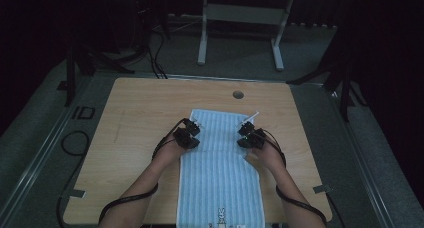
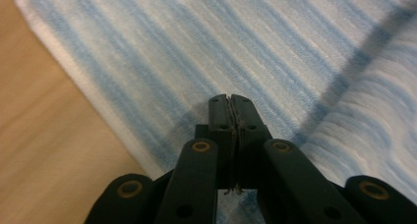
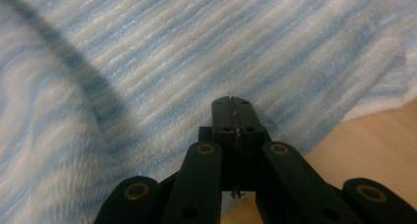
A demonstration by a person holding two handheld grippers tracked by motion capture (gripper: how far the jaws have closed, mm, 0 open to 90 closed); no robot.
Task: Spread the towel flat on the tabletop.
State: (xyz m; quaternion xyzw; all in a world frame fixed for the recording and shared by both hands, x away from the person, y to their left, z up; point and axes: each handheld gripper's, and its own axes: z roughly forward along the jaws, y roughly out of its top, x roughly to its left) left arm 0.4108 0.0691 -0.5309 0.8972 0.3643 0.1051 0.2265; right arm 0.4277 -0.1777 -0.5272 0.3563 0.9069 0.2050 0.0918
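Observation:
A blue-and-white striped towel [image 1: 220, 173] lies lengthwise on the wooden table [image 1: 145, 113], reaching its near edge, with a faint crease across its middle. My left gripper [image 1: 194, 125] hovers at the towel's left edge near the far end. My right gripper [image 1: 248, 125] is at the right edge opposite. In the left gripper view the gripper [image 2: 230, 99] has its jaws pressed together over the towel [image 2: 196, 47], beside its white border and bare wood [image 2: 44, 135]. In the right gripper view the gripper [image 3: 230, 102] is likewise shut above the towel [image 3: 172, 47], with nothing visible between the jaws.
A round cable hole [image 1: 238, 94] sits at the table's far middle. A small rabbit motif [image 1: 220, 215] marks the towel's near end. Beyond the table stand a white frame [image 1: 240, 18] and dark stands, with cables [image 1: 75, 138] on the grey floor to the left.

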